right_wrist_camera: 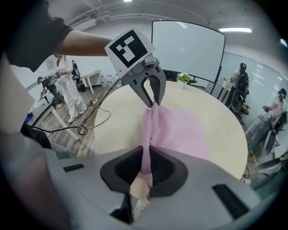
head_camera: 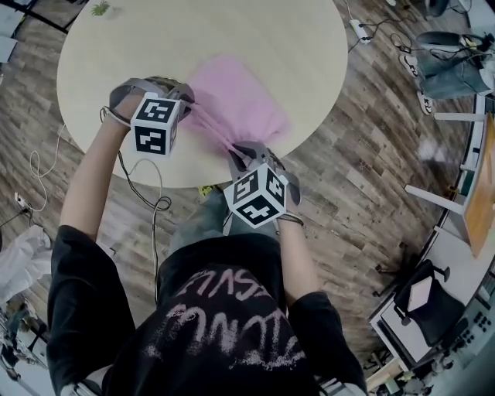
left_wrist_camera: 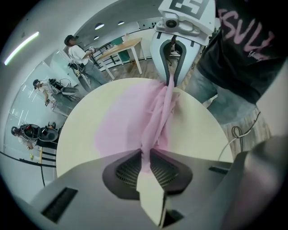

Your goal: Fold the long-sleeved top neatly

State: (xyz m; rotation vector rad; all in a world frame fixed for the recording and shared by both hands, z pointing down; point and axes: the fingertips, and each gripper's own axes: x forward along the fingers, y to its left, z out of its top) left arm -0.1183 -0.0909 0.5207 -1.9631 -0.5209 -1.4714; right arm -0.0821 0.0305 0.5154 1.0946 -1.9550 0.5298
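A round pale desk (head_camera: 302,54) fills the upper middle of the head view, on a floor (head_camera: 348,193) of grey-brown wood planks. A small green plant (head_camera: 100,9) sits at the desk's upper left edge. A white power strip (head_camera: 360,29) lies on the floor at the upper right, and a black office chair (head_camera: 410,309) stands at the lower right. In the right gripper view a large white board (right_wrist_camera: 189,49) stands behind the desk under a bright ceiling light (right_wrist_camera: 236,30), with people (right_wrist_camera: 67,92) standing at the left
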